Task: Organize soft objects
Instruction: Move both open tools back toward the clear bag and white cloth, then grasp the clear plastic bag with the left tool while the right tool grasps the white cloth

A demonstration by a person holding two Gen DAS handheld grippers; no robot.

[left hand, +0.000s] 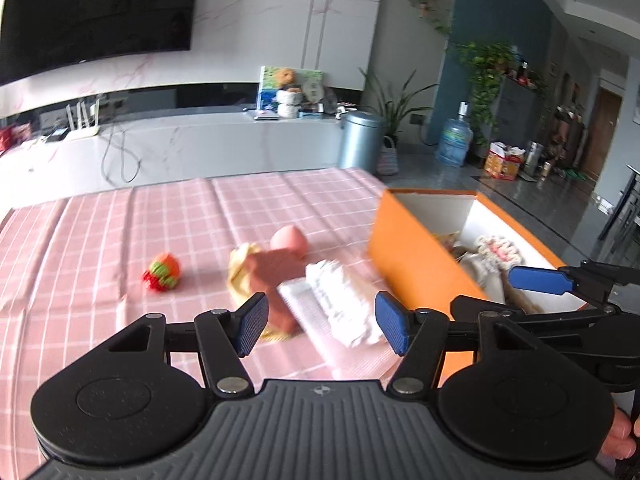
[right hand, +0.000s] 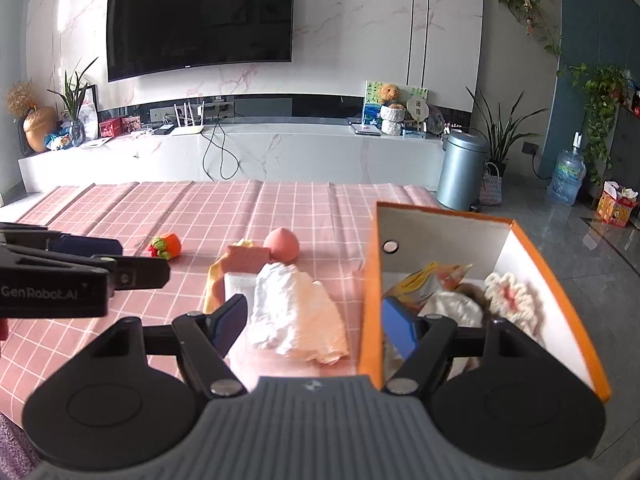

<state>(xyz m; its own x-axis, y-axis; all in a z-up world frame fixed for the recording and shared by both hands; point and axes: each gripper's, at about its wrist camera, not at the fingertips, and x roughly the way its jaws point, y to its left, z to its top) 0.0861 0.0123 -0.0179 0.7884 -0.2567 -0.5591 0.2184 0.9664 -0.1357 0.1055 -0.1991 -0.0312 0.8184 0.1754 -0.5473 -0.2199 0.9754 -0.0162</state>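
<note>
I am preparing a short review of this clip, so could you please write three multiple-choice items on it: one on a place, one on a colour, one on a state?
1. Where does the crocheted strawberry lie?
A. in the box
B. on the checked cloth, left of the pile
C. on the floor

2. What colour is the outside of the box?
A. orange
B. green
C. black

3. How is the left claw?
A. shut on the white cloth
B. shut on nothing
C. open, holding nothing

Key:
1 B, since it sits alone on the pink tablecloth, left of the white cloth.
2 A, since its outer wall is orange and the inside white.
3 C, since its blue pads stand wide apart with nothing between them.
</note>
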